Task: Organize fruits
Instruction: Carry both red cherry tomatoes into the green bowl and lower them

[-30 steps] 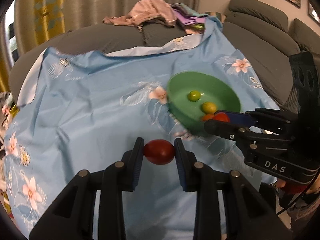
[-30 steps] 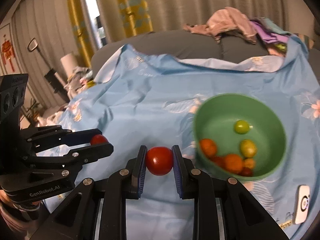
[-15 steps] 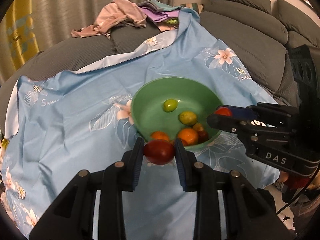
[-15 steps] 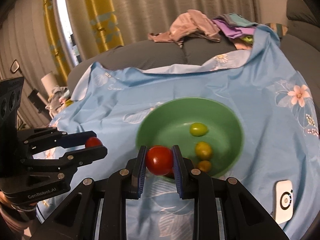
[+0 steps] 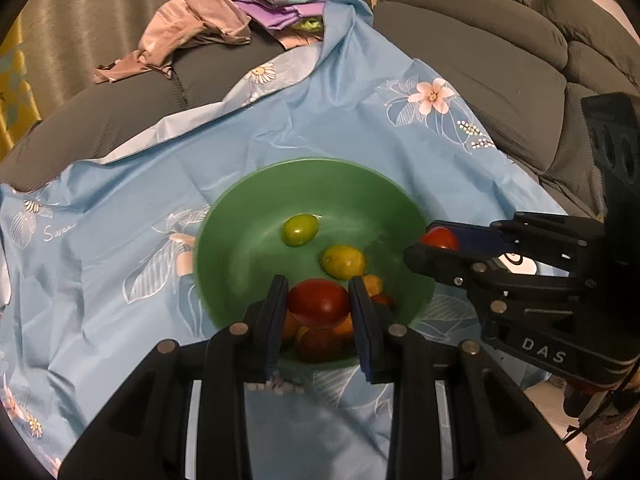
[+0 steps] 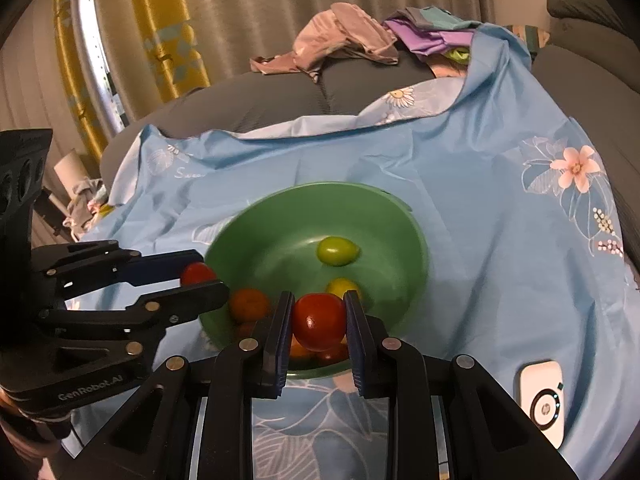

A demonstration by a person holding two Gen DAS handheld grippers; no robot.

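Note:
A green bowl [image 5: 256,208] [image 6: 280,236] sits on a light blue flowered cloth [image 5: 120,220]. It holds a green fruit [image 5: 300,230] [image 6: 337,251], a yellow one [image 5: 343,261] [image 6: 342,286] and several orange ones [image 6: 249,304]. My left gripper [image 5: 319,305] is shut on a dark red tomato [image 5: 319,303] over the bowl's near rim; it also shows in the right wrist view [image 6: 199,275]. My right gripper [image 6: 318,322] is shut on a red tomato [image 6: 319,321] over the bowl's near side; it also shows in the left wrist view [image 5: 439,239].
The cloth lies over a grey sofa [image 5: 500,80]. A heap of clothes [image 5: 200,28] [image 6: 352,40] lies at the back. A white device [image 6: 542,396] lies on the cloth at the right. Yellow curtains [image 6: 168,40] hang behind.
Both grippers have moved toward the bowl with their tomatoes still held. From being short of it, they now stand over its near rim.

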